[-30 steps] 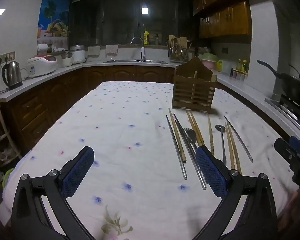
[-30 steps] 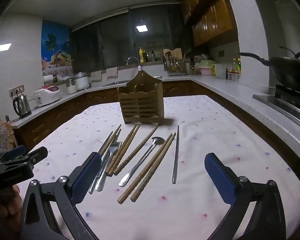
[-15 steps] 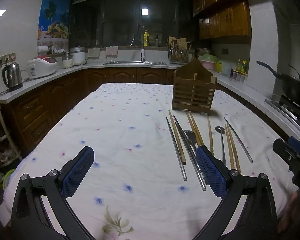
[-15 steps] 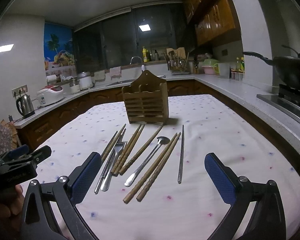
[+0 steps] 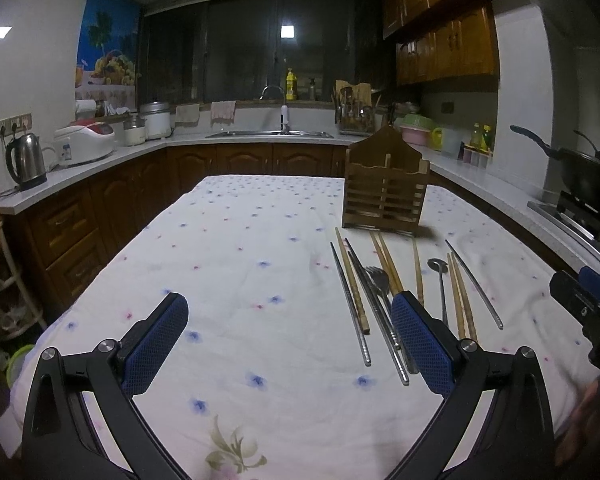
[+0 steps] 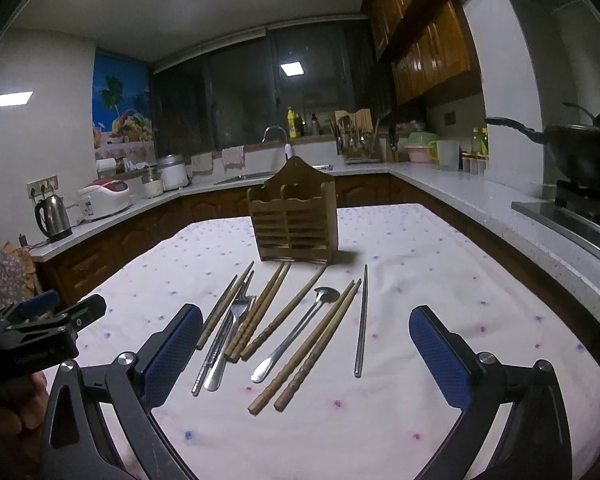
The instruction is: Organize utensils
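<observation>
A wooden slatted utensil holder (image 6: 293, 216) stands upright on the white flowered tablecloth (image 6: 420, 280); it also shows in the left wrist view (image 5: 383, 196). In front of it lie several wooden chopsticks (image 6: 312, 350), metal chopsticks (image 6: 362, 320), a spoon (image 6: 296, 334) and a fork (image 6: 230, 336). My right gripper (image 6: 306, 348) is open and empty, low over the near ends of the utensils. My left gripper (image 5: 288, 340) is open and empty, left of the utensils (image 5: 380, 292), its right finger (image 5: 418, 344) over their near ends.
Dark wood cabinets and a pale counter run round the table, with a kettle (image 5: 26, 158), a rice cooker (image 5: 86, 144) and a sink (image 5: 270, 134). A black wok (image 6: 580, 152) sits on the stove at right. The left gripper shows at the right wrist view's left edge (image 6: 44, 332).
Both grippers have drifted slightly; the right one sits a little lower and nearer the utensils. Nothing was taken hold of and the utensils have not moved.
</observation>
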`<act>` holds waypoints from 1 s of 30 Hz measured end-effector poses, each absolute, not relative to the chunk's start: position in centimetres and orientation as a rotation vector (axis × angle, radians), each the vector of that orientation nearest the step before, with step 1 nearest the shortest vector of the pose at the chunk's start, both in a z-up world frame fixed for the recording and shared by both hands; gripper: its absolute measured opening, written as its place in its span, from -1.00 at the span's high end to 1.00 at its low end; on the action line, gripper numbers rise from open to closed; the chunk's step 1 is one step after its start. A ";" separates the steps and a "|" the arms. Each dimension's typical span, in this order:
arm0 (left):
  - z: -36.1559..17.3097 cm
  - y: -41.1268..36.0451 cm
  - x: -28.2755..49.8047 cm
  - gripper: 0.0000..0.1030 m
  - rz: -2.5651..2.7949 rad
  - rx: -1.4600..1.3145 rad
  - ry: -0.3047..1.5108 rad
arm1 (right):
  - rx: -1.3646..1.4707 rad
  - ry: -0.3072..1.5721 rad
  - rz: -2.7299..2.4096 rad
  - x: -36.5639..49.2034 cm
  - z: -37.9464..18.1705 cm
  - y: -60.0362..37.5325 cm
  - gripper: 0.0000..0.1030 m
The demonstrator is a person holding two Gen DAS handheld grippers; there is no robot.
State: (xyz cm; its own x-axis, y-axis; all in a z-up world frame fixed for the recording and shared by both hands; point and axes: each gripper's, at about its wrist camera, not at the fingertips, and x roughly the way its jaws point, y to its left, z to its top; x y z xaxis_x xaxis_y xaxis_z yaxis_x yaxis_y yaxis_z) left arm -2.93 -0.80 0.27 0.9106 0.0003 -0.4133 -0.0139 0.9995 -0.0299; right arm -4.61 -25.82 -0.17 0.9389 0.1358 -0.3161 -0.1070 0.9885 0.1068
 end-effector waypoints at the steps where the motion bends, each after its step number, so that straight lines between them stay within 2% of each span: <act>1: 0.3 -0.8 -2.9 -1.00 0.007 -0.032 0.425 | 0.089 0.329 0.125 -4.6 -0.2 -25.8 -1.00; 21: 0.6 -0.9 -2.7 -1.00 0.002 -0.038 0.425 | 0.091 0.335 0.128 -4.5 -0.1 -25.7 -1.00; 30: 1.0 -0.8 0.9 -1.00 -0.010 -0.050 0.513 | 0.122 0.388 0.139 -3.1 0.6 -26.0 -1.00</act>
State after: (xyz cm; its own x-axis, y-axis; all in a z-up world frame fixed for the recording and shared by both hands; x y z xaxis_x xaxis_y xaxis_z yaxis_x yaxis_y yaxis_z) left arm 0.94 -0.80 0.95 0.8712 -0.0225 -0.4904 -0.0028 0.9987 -0.0507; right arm -3.12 -25.96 0.57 0.9164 0.1581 -0.3677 -0.1116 0.9832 0.1446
